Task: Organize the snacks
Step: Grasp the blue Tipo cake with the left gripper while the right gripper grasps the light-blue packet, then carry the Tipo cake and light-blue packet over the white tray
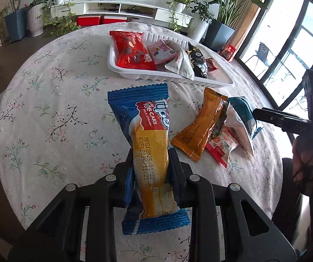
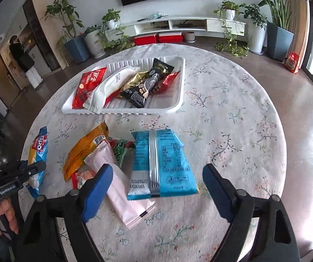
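My left gripper (image 1: 151,170) is shut on a blue and yellow Tipo roll cake packet (image 1: 150,135), held above the table; it also shows in the right wrist view (image 2: 37,152). A white tray (image 1: 121,69) further back holds several snack packets; it also shows in the right wrist view (image 2: 174,107). My right gripper (image 2: 156,187) is open, its blue pads on either side of a light blue packet (image 2: 160,163) that lies on a pink packet (image 2: 121,187). An orange packet (image 2: 84,150) and small candy packets lie to the left.
The round table has a floral cloth (image 2: 233,131). In the left wrist view the loose pile with the orange packet (image 1: 200,126) lies right of my held packet, and the right gripper's body (image 1: 287,120) reaches in from the right. Plants and a TV shelf stand behind.
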A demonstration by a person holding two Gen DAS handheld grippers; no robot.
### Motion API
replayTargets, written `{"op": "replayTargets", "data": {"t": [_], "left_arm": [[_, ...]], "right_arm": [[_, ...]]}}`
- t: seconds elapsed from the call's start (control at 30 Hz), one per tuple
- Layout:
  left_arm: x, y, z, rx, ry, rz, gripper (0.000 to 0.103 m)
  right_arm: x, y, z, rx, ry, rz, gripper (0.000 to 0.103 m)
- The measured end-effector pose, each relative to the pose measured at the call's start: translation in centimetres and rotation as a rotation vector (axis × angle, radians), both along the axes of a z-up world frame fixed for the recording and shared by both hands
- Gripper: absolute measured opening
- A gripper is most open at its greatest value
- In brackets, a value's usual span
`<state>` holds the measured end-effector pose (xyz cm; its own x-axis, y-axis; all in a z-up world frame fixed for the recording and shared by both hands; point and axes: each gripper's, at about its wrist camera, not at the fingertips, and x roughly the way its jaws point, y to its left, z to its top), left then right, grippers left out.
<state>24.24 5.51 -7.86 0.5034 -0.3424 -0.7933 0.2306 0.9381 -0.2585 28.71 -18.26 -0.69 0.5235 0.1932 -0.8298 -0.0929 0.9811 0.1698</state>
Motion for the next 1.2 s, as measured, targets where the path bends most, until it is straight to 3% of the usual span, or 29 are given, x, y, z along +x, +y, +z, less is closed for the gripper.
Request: {"op": "replayTargets", "data": {"t": [0.2,0.3,0.63,0.87,1.2], "left_arm": [[-0.2,0.2,-0.4,-0.014,0.01,0.004,0.026],[-0.2,0.1,-0.7,-0.026,0.016,-0.009,0.026],[-0.1,0.1,-0.5,-0.04,0.016,-0.017,0.026],[-0.5,0.1,0.1,-0.051,0.012,-0.025,0.026],[0.1,1.4,2.6,-0.082,-0.028,-0.006,0.026]], "right_arm": [[1.8,0.2,-1.6,-0.043,0.051,0.03,0.08],[2.6,0.1,-3.2,-0.036,0.128,0.038,0.078],[2.3,-0.8,-2.9,0.01,0.115,0.056,0.053],[1.3,-1.2,-2.7,0.046,0.09,0.054,0.048],[-1.2,-5.7,0.6,0.165,-0.008,-0.066,0.047]]}}
